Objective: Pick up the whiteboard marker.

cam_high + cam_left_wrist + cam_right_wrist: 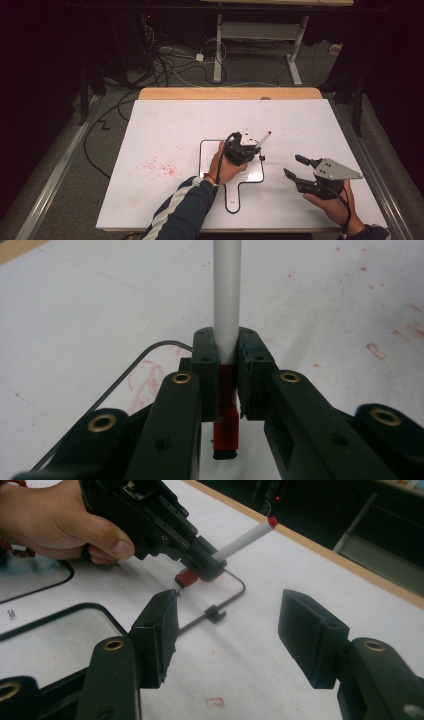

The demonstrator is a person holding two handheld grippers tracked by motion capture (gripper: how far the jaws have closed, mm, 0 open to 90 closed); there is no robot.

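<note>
On the white worktop [165,130], a small handled whiteboard [239,176] is being marked near its far corner with a red marker [235,544] pinched tip-down in the left gripper [242,150], while the right gripper [300,167], jaws spread and empty, is held nearby; next, probably, a steady stroke is needed.
</note>
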